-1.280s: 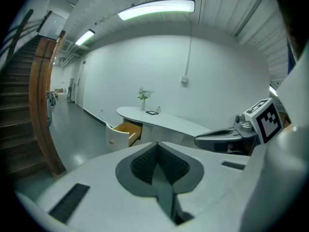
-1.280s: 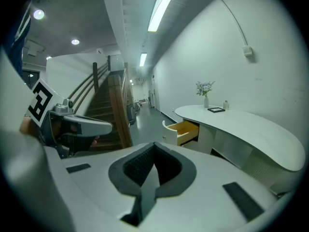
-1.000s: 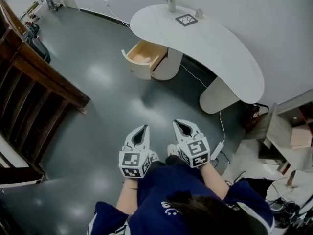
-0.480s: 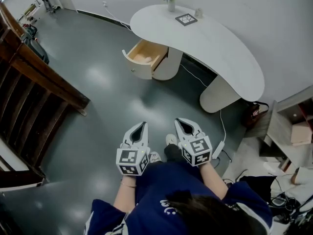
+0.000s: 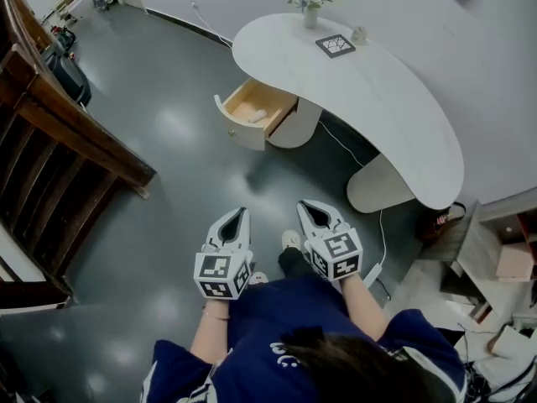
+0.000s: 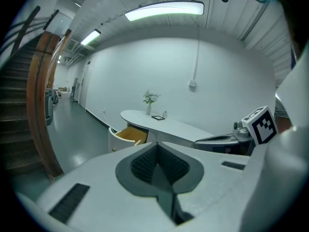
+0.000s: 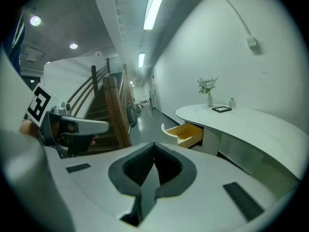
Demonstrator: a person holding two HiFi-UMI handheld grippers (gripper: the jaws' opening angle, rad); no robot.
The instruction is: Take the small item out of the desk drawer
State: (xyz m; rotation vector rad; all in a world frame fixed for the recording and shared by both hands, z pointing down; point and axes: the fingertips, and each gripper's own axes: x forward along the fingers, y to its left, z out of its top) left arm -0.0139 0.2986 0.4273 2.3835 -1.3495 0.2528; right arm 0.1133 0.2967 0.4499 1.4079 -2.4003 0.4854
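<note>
The small item (image 5: 258,115) shows only as a pale, blurred lump on the wooden floor of the open drawer (image 5: 237,125), upper middle of the head view; what it is cannot be made out. The drawer hangs out from under the curved white desk (image 5: 377,82), well apart from both claws. The left gripper (image 5: 237,218) and right gripper (image 5: 312,211) sit side by side low in the frame. Each has its pads pressed together with nothing between them, as each gripper view shows. The person's hands are hidden behind the marker cubes. The wooden staircase (image 5: 59,141) is cut off by the left edge and a shelf unit (image 5: 503,250) by the right. On the desk, a vase of flowers (image 5: 311,2) stands by a square black-and-white marker card (image 5: 336,45), which carries a pattern and no letters. White print on the dark blue shirt (image 5: 285,351) is partly covered and unreadable.
</note>
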